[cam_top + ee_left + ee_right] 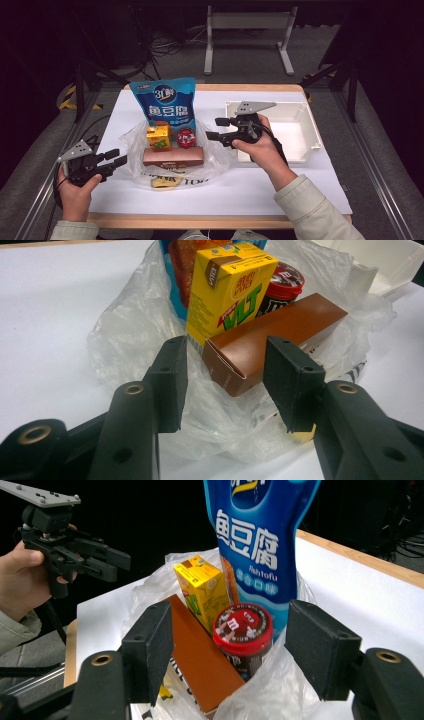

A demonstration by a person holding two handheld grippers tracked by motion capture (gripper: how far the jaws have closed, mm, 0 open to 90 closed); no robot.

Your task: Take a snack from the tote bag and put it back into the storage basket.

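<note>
Bag: clear plastic bag lies open mid-table on the white sheet, snacks piled on it.
Contents: blue fish-tofu pouch upright at the back; yellow VLT drink carton and red-lidded M&M's tub side by side in front of it; brown box lying flat nearest the person.
Left gripper: jaws apart, nothing between the pads, aimed at the brown box's near end, short of the bag.
Right gripper: jaws apart, holding nothing, poised just beside the tub, above the bag's right edge.
Tray: white bin sits right of the bag, behind the right hand.
Step, as I judge it: gathering the bag around the goods, or lifting one out.
Advice: pinch the film alone at opposite rims; lift evenly, so the pouch doesn't topple.
</note>
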